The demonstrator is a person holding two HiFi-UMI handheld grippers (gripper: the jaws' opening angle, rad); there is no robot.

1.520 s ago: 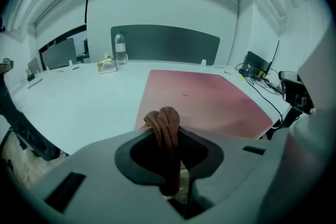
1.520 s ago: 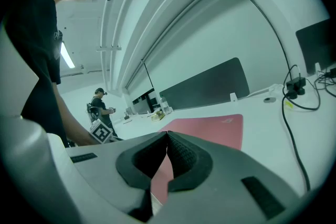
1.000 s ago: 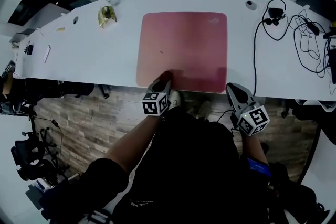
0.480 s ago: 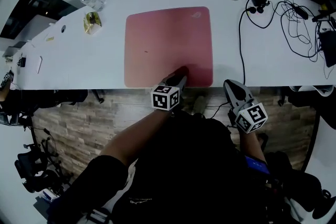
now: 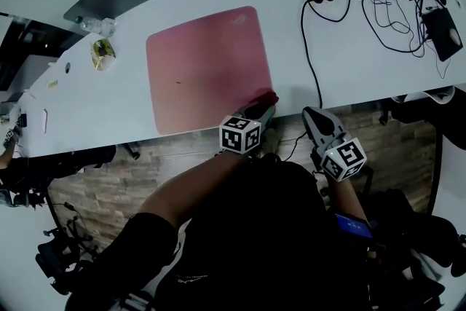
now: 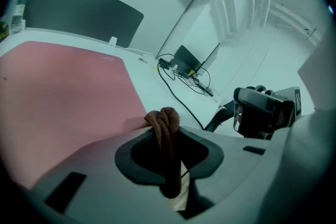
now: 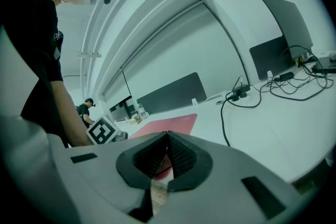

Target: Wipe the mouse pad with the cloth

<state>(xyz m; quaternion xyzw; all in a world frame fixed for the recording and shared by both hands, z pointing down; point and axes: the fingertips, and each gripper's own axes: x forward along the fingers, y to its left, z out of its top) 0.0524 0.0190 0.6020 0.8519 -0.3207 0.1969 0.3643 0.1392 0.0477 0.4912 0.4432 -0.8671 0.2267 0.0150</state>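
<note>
- Brown cloth (image 6: 164, 126) is pinched between the jaws of the left gripper (image 5: 260, 108), at the near right corner of the pink mouse pad (image 5: 204, 69).
- Right gripper (image 7: 167, 138) has its jaws together and holds nothing, just off the near edge of the white desk (image 5: 349, 62).

No readable text anywhere. Mouse pad (image 5: 207, 69): tiny pale logo (image 5: 239, 12) at its 1 o'clock corner, too small to read. Left marker cube (image 5: 240, 135) on the left gripper (image 5: 266, 102) and right marker cube (image 5: 342, 158) on the right gripper (image 5: 313, 115): black-and-white square patterns only, no letters or digits. Shirt (image 5: 277, 229): small pale print (image 5: 193, 280) at 6 o'clock in the head view, illegible. Sleeve print (image 7: 54, 36) in the right gripper view, also illegible.
</note>
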